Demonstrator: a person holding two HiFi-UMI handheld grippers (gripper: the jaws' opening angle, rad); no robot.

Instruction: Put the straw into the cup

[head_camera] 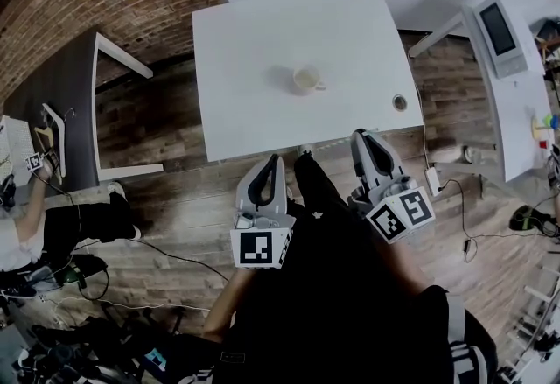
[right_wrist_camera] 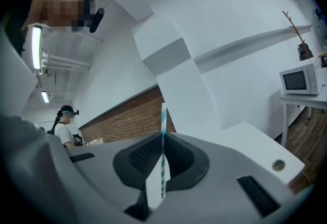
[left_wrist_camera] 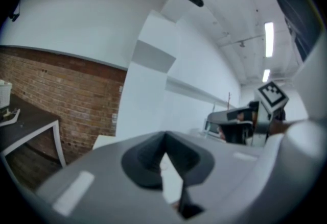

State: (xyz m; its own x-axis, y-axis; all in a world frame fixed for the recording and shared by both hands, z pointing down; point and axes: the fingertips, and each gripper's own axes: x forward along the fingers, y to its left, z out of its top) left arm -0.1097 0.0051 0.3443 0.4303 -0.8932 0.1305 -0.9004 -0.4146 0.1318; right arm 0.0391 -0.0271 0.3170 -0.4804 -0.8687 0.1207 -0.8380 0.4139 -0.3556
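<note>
paper, striped teal and white, thin as a reed: the straw [right_wrist_camera: 163,156] stands upright in my right gripper [right_wrist_camera: 163,139], whose jaws are pinched on it. its top end pokes above the tips against the brick wall [right_wrist_camera: 133,116], and its lower end runs down the gap behind them. i judge it nearly weightless, stiff along its length but easy to flatten or kink, so a light pinch is enough. a hold near one end would leave a long free end to aim.

my left gripper [left_wrist_camera: 164,139] is clenched too, tips together with nothing between them. in the head view both grippers sit low in the frame, short of the desk edge, and the straw is too thin to find there.

the cup [head_camera: 306,79] sits alone near the middle of the white desk [head_camera: 254,102], upper centre of the frame, well apart from both grippers. it looks small and probably light, so a nudge on the rim could slide or tip it on that smooth top. a round cable hole [head_camera: 400,101] lies near the desk's right edge. wood floor [head_camera: 175,190] runs beneath, and a microwave [right_wrist_camera: 301,79] sits at the right of the right gripper view.
</note>
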